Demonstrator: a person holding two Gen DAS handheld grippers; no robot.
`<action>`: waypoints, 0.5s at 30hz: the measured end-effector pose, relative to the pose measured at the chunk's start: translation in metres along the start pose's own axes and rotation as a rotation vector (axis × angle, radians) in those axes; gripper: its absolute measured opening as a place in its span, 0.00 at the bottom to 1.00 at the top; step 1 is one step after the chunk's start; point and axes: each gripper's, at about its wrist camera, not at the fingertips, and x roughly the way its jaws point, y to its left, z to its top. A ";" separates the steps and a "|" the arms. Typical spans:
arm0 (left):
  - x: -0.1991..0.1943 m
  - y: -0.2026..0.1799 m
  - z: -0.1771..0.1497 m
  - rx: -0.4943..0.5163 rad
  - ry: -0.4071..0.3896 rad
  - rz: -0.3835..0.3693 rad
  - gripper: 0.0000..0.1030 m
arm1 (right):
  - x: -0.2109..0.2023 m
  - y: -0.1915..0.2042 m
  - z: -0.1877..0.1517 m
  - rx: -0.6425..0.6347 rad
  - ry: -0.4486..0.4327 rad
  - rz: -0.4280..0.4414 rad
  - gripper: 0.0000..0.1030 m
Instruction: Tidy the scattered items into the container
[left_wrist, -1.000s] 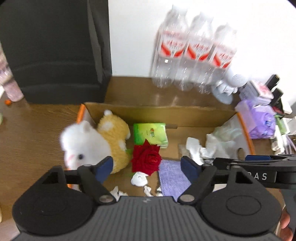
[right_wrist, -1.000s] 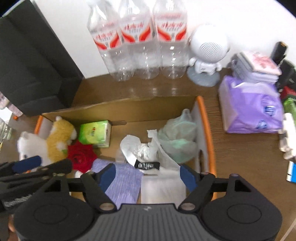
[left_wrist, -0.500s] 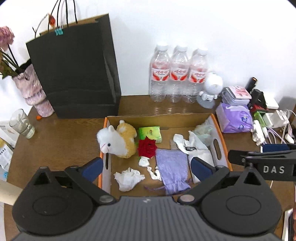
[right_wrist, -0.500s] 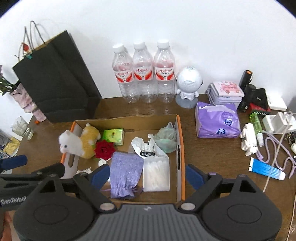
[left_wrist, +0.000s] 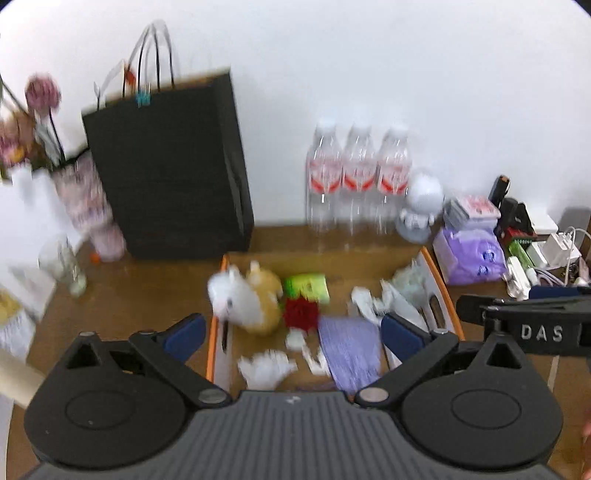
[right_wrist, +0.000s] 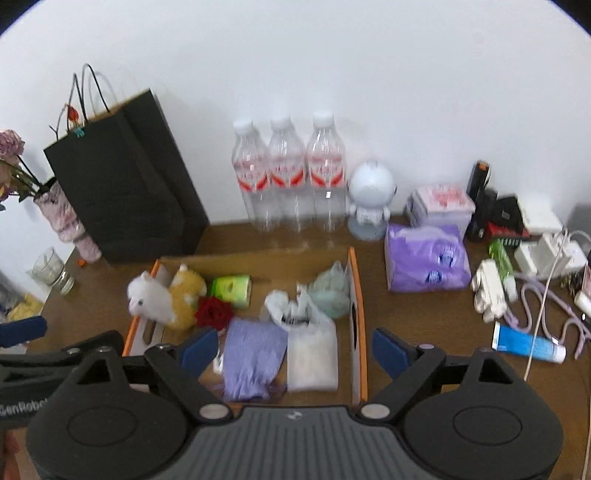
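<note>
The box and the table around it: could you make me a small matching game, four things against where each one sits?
Things:
1. rose
2. plush toy
3. blue tube
4. black bag

Places:
A. on the table, right of the box
B. standing against the wall, left of the bottles
C. at the box's left end
D. in the box, beside the plush toy

Pairs: 1-D, 2-C, 3-A, 4-B

"DAS" stands on the right gripper (left_wrist: 524, 325); "GenRobot" on the left gripper (right_wrist: 22, 369).

Both tongs gape, empty.
Left tongs (left_wrist: 291, 330) and right tongs (right_wrist: 294, 347) tilt downward side by side, jaws just widened with nothing gripped; each shows at the edge of the other's view.
</note>
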 end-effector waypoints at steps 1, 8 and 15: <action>0.002 -0.001 -0.009 0.007 -0.030 0.001 1.00 | 0.002 0.001 -0.007 -0.006 -0.030 -0.004 0.87; 0.023 0.009 -0.081 -0.118 -0.252 -0.036 1.00 | 0.029 -0.007 -0.080 0.013 -0.247 0.029 0.88; 0.035 0.007 -0.128 -0.102 -0.388 -0.033 1.00 | 0.047 -0.004 -0.140 -0.052 -0.418 0.032 0.88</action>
